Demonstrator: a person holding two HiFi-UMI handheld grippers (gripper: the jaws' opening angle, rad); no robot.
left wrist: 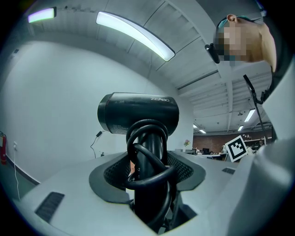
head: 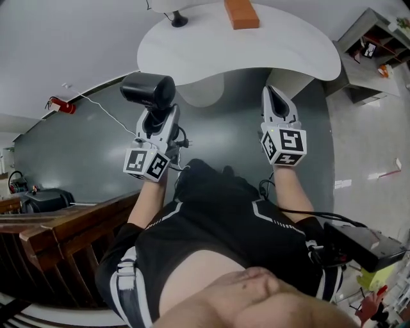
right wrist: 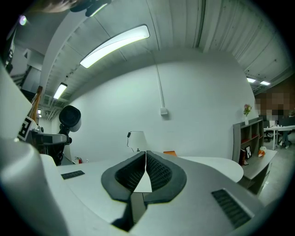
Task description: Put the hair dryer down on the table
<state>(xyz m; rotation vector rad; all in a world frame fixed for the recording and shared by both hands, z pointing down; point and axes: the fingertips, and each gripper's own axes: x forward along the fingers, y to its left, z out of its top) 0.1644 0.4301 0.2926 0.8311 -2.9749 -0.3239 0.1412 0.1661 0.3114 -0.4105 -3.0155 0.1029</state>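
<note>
A black hair dryer (head: 148, 90) stands upright in my left gripper (head: 157, 125), whose jaws are shut on its handle. Its black cord is wound round the handle (left wrist: 148, 175) between the pads, and the barrel (left wrist: 138, 114) lies crosswise above them. The white curved table (head: 192, 48) lies ahead of both grippers, beyond a stretch of grey floor. My right gripper (head: 277, 102) is held level beside the left one, its jaws shut with nothing in them. In the right gripper view the hair dryer (right wrist: 70, 118) shows at the left, and my right gripper (right wrist: 145, 159) points toward the table (right wrist: 216, 163).
An orange block (head: 241, 14) and a black lamp base (head: 178, 20) sit on the table. A grey shelf unit (head: 375, 48) stands at the right. A dark wooden railing (head: 51, 246) runs at the lower left. A red extinguisher (head: 61, 104) lies by the wall.
</note>
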